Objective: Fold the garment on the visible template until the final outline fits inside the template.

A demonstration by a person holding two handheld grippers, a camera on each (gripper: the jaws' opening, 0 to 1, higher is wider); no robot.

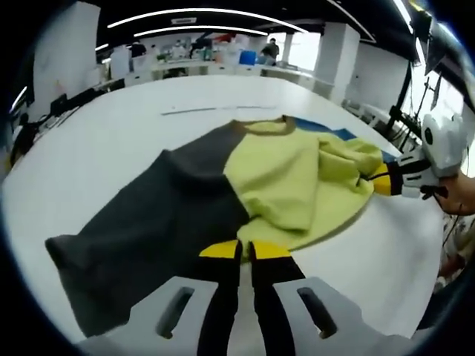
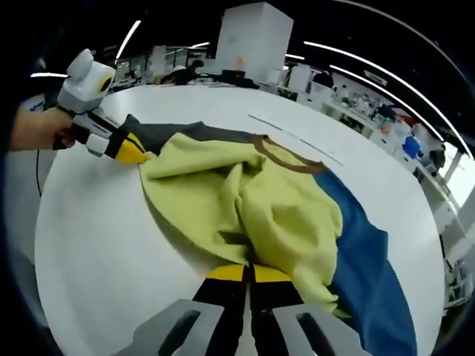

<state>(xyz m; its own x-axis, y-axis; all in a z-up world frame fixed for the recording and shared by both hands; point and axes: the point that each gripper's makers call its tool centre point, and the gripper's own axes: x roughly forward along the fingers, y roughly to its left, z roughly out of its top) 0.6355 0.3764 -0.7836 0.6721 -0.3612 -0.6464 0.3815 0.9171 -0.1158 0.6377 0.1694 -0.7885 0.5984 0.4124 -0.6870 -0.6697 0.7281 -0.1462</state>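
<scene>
The garment (image 1: pixel 223 185), part yellow and part dark grey, lies rumpled on my white table (image 1: pixel 111 126), covering most of the blue template (image 2: pixel 364 259). My left gripper (image 1: pixel 245 251) is pinched shut on its hem, and my right gripper (image 2: pixel 249 273) is clamped on the folded yellow fabric.

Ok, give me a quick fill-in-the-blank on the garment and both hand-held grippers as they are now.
1. The garment is part dark grey, part ____.
2. Both hand-held grippers, left and right, have jaws closed on the garment's ____.
3. The garment lies on a ____ table.
4. The flat sheet beside the garment in the right gripper view is ____.

Missing words: yellow-green; edge; white; blue
</scene>
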